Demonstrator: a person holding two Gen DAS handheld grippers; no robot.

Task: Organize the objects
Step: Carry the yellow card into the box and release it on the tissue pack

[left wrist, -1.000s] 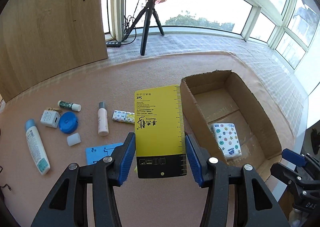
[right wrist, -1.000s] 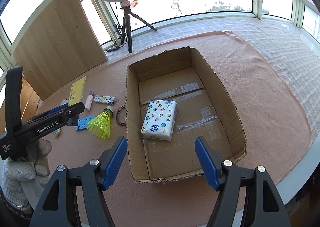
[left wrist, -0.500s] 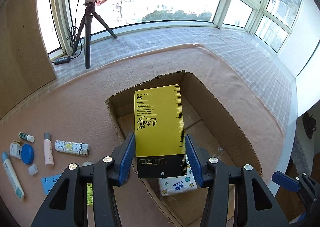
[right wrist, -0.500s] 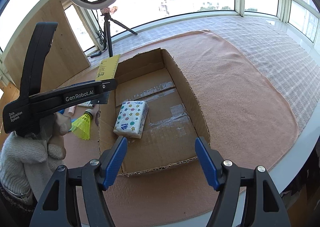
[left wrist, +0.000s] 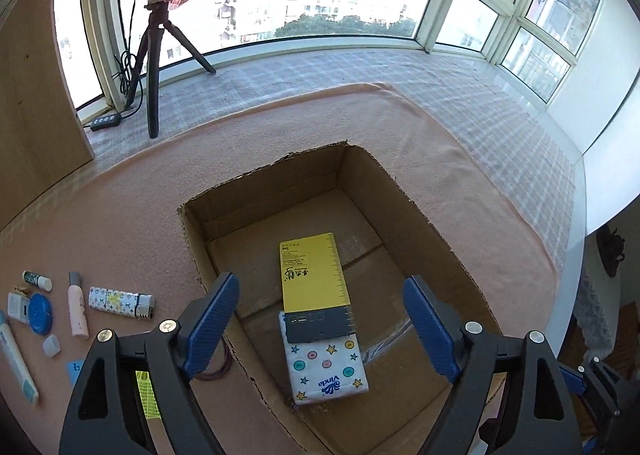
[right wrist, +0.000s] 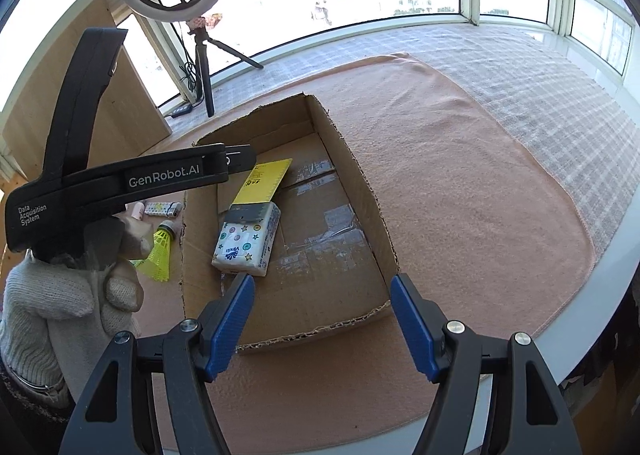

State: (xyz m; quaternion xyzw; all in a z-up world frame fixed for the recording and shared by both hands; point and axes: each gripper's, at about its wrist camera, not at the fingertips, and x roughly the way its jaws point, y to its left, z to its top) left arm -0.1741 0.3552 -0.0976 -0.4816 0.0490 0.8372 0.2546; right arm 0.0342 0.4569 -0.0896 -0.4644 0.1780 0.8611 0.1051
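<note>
The yellow ruler card [left wrist: 314, 285] lies inside the open cardboard box [left wrist: 416, 215], its dark end resting on the star-patterned tissue pack [left wrist: 326, 367]. My left gripper [left wrist: 320, 319] is open and empty above the box's near-left part. In the right wrist view the card [right wrist: 264, 187] and the tissue pack [right wrist: 246, 239] show in the box [right wrist: 372, 199]. My right gripper [right wrist: 322, 319] is open and empty over the box's near edge. The left gripper's body [right wrist: 120, 179] fills the left of that view.
Left of the box on the pink cloth lie a patterned lighter [left wrist: 120, 301], a pink tube [left wrist: 77, 309], a blue round case [left wrist: 41, 313], a white tube [left wrist: 16, 363], a hair tie [left wrist: 216, 367] and a yellow shuttlecock [right wrist: 160, 253]. A ring-light tripod [left wrist: 154, 67] stands at the back.
My left gripper opened and let go of the yellow card, which dropped into the box onto the tissue pack. The right gripper stayed open and shifted slightly.
</note>
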